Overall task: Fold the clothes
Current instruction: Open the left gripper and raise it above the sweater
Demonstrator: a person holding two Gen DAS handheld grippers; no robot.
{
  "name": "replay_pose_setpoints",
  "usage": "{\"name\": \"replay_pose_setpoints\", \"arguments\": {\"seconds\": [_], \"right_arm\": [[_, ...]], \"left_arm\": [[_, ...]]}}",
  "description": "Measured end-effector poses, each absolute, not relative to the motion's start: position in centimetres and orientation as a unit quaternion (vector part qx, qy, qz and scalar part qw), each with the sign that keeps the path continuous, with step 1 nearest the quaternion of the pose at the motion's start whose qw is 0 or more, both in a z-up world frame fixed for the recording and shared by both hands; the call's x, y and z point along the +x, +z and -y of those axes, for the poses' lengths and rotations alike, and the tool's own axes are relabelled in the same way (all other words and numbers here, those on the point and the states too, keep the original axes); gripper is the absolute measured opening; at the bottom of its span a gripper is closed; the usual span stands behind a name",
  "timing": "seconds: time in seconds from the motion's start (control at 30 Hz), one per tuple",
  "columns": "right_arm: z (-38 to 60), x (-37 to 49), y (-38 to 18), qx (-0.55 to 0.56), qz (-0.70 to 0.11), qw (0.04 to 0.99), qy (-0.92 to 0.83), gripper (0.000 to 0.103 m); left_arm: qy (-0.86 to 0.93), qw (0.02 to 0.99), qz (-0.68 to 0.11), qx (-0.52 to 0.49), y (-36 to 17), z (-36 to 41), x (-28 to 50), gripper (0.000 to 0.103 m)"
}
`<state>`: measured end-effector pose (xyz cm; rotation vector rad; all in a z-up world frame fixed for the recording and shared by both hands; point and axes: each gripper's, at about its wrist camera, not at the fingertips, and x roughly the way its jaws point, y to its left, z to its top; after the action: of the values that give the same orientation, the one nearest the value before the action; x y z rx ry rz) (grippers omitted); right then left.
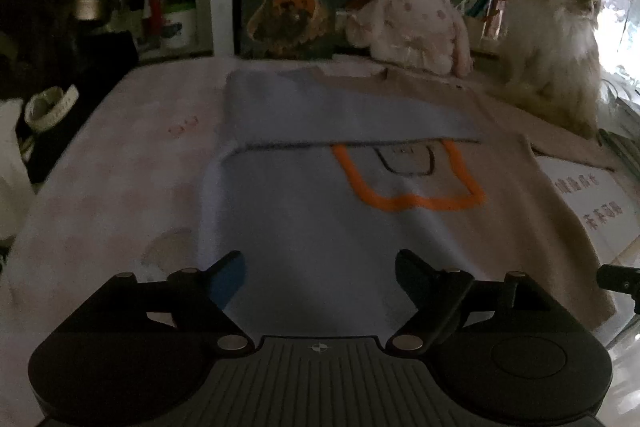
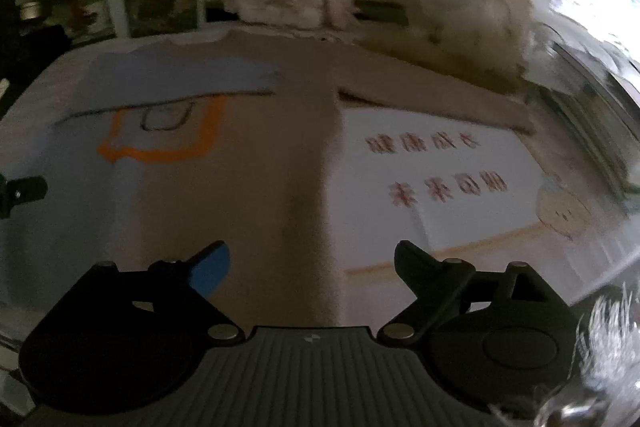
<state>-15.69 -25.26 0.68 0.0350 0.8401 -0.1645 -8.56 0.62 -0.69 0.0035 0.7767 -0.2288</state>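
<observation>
- Left tool, right tool: both spread wide, empty.
- Sweater: flat on desk, blue sleeve folded across chest.
- Handling: soft, light, limp; likely pinch beige sleeve at cuff.

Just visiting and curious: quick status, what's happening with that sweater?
Left gripper open, empty. Right gripper open, empty. Sweater flat, left sleeve folded across chest, right sleeve still out. Cat sitting by that sleeve.
</observation>
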Motion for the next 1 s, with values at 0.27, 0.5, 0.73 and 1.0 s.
{"name": "replay_pose_setpoints", "arguments": {"seconds": [0.27,0.5,0.73,1.0], "right_arm": [[26.2,-16.4,0.3,0.028,-0.414,0.905,-0.092,0.090],[27.9,-15.1,0.1,0.036,-0.410,0.908,-0.082,0.090],[31.5,-13.1,-0.2,0.047,-0.402,0.912,-0.065,0.091],[38.9,-9.8,-0.8,0.054,-0.400,0.915,-0.029,0.091]], "left_arm": [[-0.098,0.914,-0.393,-0.008,-1.2,-0.3,-8.6,0.086],[-0.073,0.916,-0.394,-0.006,-1.0,0.9,-8.0,0.089],[-0.047,0.918,-0.393,-0.001,-0.8,4.0,-7.3,0.089],[0.015,0.918,-0.397,-0.014,-0.4,9.9,-6.5,0.089]]}}
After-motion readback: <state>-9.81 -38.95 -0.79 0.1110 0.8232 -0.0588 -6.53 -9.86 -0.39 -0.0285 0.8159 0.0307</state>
